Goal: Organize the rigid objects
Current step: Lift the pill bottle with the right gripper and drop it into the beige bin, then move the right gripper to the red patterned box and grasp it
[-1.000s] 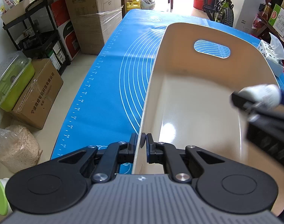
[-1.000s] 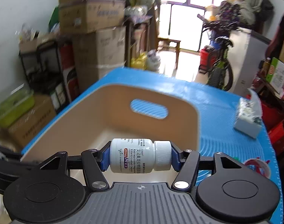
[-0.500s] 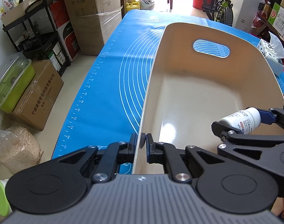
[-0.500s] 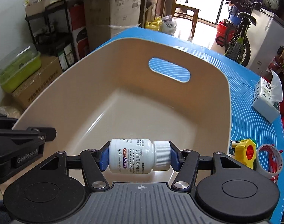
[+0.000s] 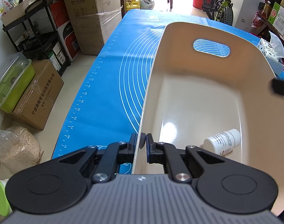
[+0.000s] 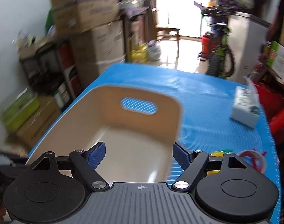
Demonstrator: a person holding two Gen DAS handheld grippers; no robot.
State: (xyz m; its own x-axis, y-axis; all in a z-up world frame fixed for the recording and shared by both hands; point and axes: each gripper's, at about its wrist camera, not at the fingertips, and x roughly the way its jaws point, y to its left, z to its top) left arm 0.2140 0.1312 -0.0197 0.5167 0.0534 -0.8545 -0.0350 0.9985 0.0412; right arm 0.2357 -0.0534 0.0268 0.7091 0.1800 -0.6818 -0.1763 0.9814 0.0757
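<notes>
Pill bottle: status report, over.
Left gripper shut on bin rim. Right gripper open, empty. Pill bottle lying on its side inside bin. Nothing in the way.

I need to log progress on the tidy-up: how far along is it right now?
Done: the white pill bottle lies on its side inside the beige bin. In hand: the left gripper is clamped on the bin's near wall; the right gripper is open and holds nothing. Left: a yellow item and red-and-white tape ring lie on the blue mat.
</notes>
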